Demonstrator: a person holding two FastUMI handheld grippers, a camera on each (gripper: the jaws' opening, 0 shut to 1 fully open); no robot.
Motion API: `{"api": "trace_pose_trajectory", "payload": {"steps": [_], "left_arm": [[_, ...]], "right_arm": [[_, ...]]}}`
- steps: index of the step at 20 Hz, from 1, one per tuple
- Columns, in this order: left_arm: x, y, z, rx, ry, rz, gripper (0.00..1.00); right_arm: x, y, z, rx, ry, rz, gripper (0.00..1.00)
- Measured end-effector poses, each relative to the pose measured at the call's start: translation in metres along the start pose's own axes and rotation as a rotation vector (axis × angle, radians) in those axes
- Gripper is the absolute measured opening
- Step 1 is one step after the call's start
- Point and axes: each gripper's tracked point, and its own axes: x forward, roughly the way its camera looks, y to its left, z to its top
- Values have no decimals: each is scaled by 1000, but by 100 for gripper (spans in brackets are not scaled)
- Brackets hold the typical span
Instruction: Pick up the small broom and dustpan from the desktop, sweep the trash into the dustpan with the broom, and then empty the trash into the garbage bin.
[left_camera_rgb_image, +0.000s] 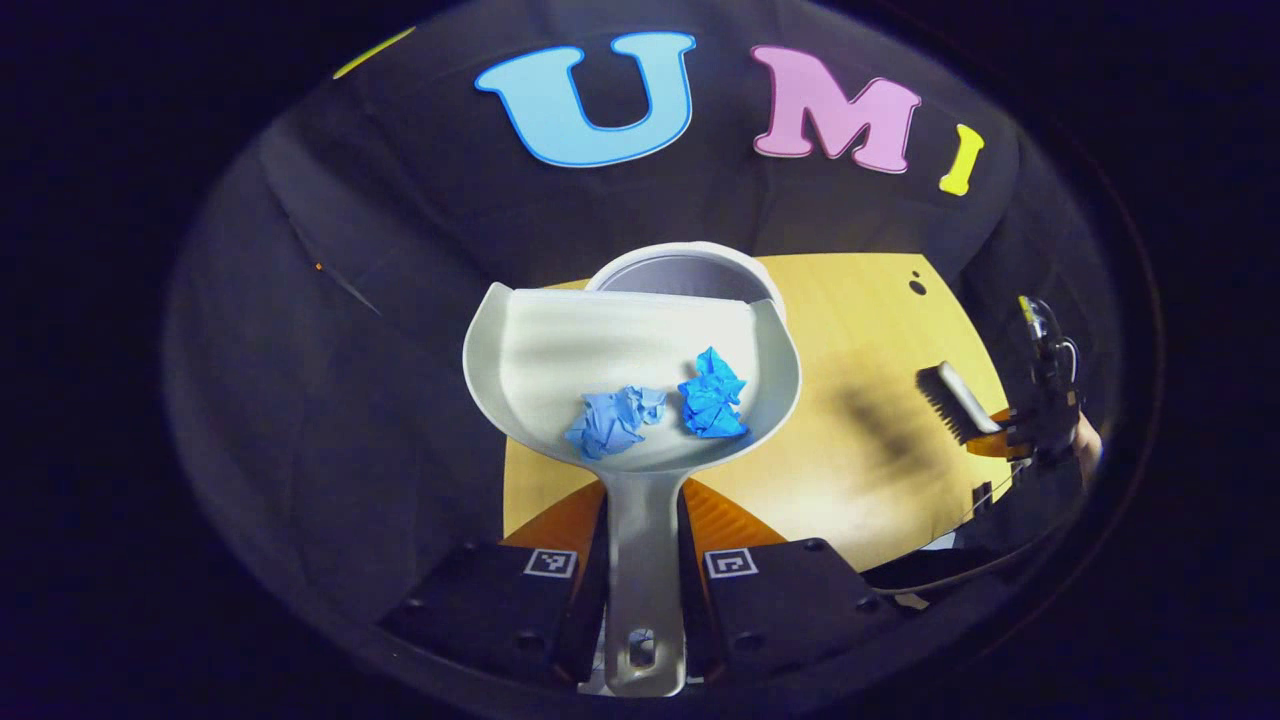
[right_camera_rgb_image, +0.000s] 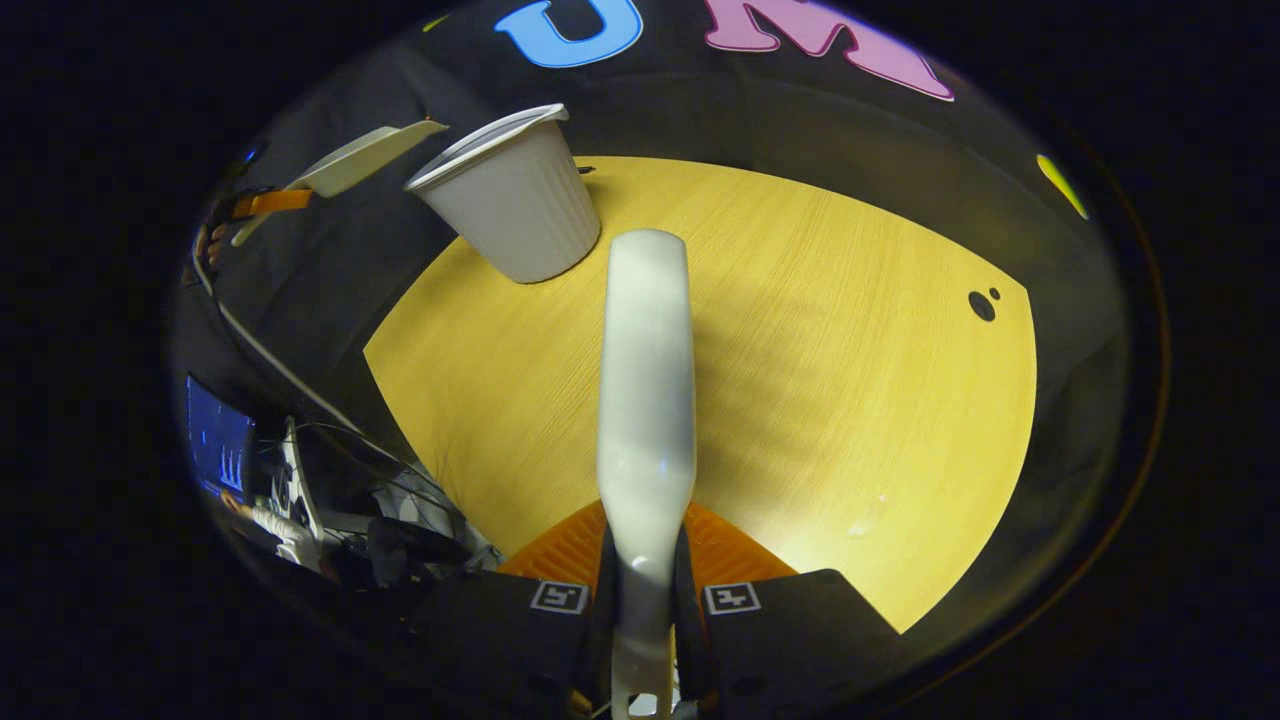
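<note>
Clamping the flat grey handle of the white plastic dustpan between both fingers, the left gripper held the pan out over the rim of the white ribbed plastic garbage bin, which stood at the far edge of the round yellow wooden desktop. Two crumpled blue paper balls lay side by side in the pan, near its handle end. The right gripper was likewise closed on the pale handle of the small broom, held above the desktop and pointing toward the bin. In the left gripper view the broom's dark bristles showed off to the right, well apart from the dustpan.
</note>
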Motion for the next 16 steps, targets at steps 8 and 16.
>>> {"api": "trace_pose_trajectory", "payload": {"steps": [8,16], "left_arm": [[19,27,50,230,124,109,31],[17,32,77,365,130,184,30]], "right_arm": [[5,-2,-6,61,-32,32,28],[6,-1,-13,116,-30,78,28]]}}
